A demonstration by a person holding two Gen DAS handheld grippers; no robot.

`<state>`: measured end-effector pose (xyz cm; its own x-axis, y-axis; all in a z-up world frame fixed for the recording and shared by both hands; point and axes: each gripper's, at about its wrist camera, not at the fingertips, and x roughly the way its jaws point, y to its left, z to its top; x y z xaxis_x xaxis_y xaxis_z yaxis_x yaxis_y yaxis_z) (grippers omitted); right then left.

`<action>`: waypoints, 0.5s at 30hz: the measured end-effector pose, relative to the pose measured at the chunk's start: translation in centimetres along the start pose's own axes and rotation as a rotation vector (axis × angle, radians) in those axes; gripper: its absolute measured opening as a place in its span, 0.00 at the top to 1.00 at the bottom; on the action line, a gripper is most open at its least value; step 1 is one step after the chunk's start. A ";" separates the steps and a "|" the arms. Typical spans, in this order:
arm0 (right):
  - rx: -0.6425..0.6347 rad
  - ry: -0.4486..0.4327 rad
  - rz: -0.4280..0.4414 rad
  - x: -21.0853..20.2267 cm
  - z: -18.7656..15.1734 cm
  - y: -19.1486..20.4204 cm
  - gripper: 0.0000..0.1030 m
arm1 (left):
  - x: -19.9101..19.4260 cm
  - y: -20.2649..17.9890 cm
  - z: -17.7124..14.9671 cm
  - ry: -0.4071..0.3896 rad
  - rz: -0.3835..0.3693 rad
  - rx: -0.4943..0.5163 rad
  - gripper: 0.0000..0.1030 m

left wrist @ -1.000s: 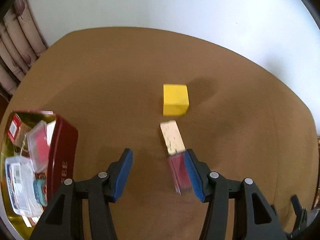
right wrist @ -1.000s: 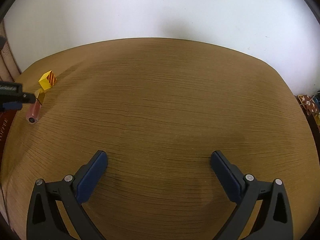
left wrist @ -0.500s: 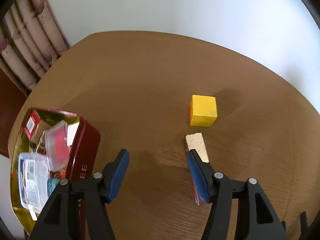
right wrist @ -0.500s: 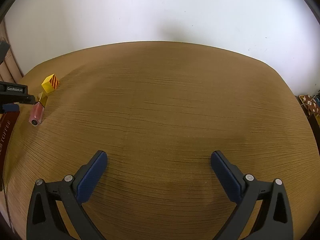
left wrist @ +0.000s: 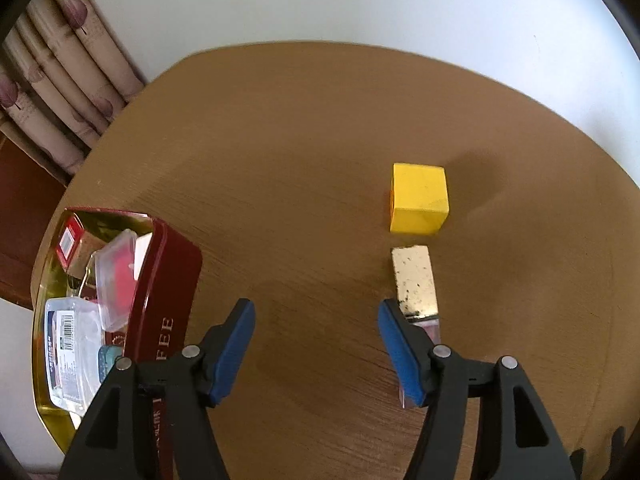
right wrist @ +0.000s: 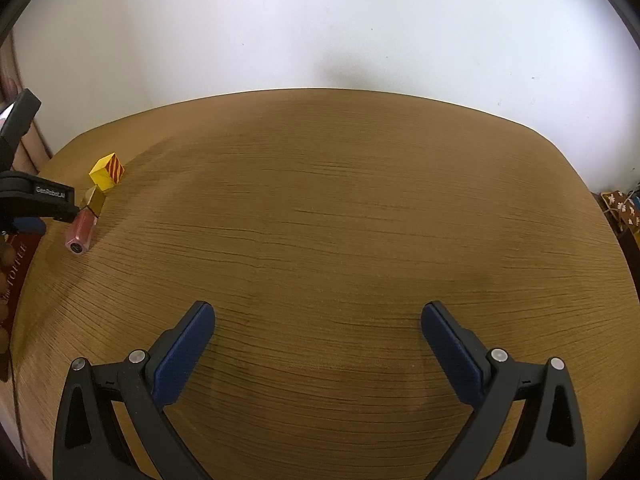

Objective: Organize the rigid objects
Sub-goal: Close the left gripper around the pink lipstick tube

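Observation:
A yellow cube stands on the round wooden table. Just in front of it lies a lip gloss tube with a gold cap and a pink body. My left gripper hovers over bare wood with its jaws opening and nothing between them. The tube lies just outside its right finger, which hides the pink end. In the right wrist view the cube and the tube sit at the far left. My right gripper stands open over the table's middle and holds nothing.
A dark red tin with a gold inside stands at the table's left edge and holds several small boxes and cases. Curtains hang beyond it. A white wall lies behind the table.
In the left wrist view the cube and tube have slid to the right and the tin has come further into view. The left jaws have spread wider. The right gripper has stayed still.

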<state>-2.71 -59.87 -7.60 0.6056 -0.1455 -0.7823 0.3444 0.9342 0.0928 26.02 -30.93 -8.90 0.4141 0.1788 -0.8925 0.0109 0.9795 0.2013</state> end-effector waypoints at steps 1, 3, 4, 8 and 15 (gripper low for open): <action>0.000 0.000 0.002 -0.1 -0.1 0.0 0.01 | 0.1 -0.1 0.1 0.003 0.000 0.000 0.36; 0.000 -0.001 0.004 -0.2 -0.1 0.1 0.01 | 0.4 -0.1 0.5 0.014 -0.023 -0.008 0.36; 0.000 -0.002 0.005 -0.3 -0.2 0.1 0.01 | 0.3 -0.7 0.2 0.020 -0.034 -0.011 0.33; 0.004 -0.006 0.007 -0.7 -0.3 0.0 0.01 | 1.4 0.1 0.9 0.083 -0.062 -0.032 0.32; 0.006 -0.014 0.013 -1.2 -0.5 0.0 0.01 | 0.9 0.3 0.9 0.145 -0.135 -0.056 0.32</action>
<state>-3.79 -59.57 -6.94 0.6201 -0.1383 -0.7723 0.3411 0.9340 0.1067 27.25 -30.60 -9.31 0.2771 0.0529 -0.9594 0.0050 0.9984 0.0565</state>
